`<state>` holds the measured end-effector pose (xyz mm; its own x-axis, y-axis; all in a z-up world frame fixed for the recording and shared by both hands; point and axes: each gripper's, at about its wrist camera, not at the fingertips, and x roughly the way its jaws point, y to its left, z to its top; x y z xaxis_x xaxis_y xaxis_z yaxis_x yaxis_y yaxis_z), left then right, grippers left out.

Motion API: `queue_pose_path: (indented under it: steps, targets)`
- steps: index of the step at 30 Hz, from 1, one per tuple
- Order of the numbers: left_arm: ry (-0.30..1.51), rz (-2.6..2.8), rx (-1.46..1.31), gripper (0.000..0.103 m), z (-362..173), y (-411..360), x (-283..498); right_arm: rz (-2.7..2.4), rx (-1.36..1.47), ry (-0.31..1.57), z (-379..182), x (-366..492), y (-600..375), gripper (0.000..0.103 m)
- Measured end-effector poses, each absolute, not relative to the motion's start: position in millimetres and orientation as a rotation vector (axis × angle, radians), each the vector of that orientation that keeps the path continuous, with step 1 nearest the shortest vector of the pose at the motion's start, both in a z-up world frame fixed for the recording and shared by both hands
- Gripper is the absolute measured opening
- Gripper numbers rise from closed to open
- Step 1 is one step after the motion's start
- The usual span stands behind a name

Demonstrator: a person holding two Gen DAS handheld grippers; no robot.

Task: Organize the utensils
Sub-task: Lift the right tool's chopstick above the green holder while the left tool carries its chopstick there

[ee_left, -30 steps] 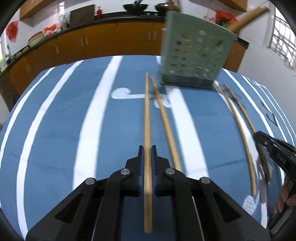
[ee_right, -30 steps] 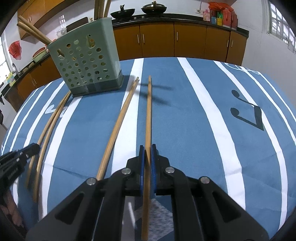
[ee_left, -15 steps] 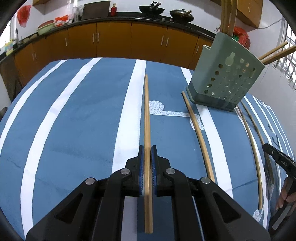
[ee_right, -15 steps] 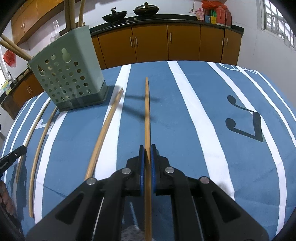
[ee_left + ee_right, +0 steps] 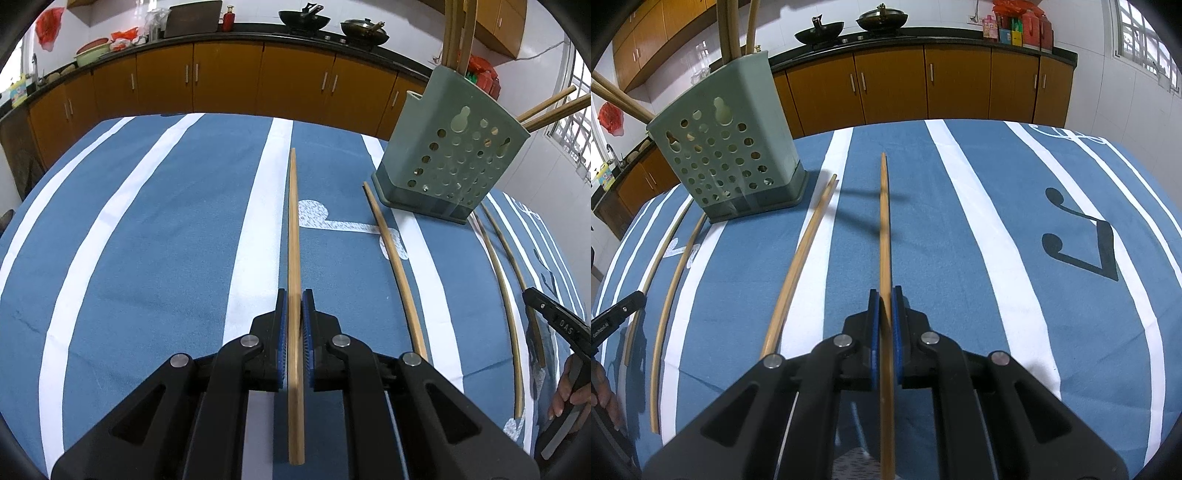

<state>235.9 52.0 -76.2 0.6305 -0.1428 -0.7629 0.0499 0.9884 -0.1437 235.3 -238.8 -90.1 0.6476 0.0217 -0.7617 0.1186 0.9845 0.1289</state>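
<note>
Beside the green perforated utensil holder (image 5: 727, 155), already stocked with several chopsticks, three loose chopsticks (image 5: 798, 266) lie on the striped tablecloth (image 5: 997, 258), while the left gripper (image 5: 294, 328) and right gripper (image 5: 884, 325) each clamp one chopstick (image 5: 293, 229) awaiting insertion.

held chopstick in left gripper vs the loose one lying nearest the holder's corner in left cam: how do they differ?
The held chopstick sits clamped in the left gripper, raised off the cloth; the loose chopstick lies flat, ungripped. The held one points straight ahead; the loose one angles toward the green holder. Both are plain light wood, similar in length.
</note>
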Motion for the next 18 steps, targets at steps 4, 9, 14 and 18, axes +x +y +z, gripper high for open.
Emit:
queue_pose_path:
  steps: [4, 9, 14, 18]
  targets:
    - [0.882, -0.113, -0.118, 0.009, -76.4, 53.2, 235.8, -0.055, 0.174, 0.866, -90.3, 235.3, -238.6, 0.008]
    - [0.882, -0.113, -0.119, 0.009, -76.5, 53.5, 235.8, -0.055, 0.174, 0.866, -90.3, 235.1, -239.2, 0.008]
    - [0.882, -0.108, -0.107, 0.009, -76.5, 52.9, 234.4, -0.061, 0.162, 0.867, -90.0, 233.0, -238.9, 0.008]
    - [0.884, -0.107, -0.072, 0.010, -76.4, 49.8, 224.8, -0.058, 0.145, 0.869, -89.9, 223.2, -236.3, 0.008]
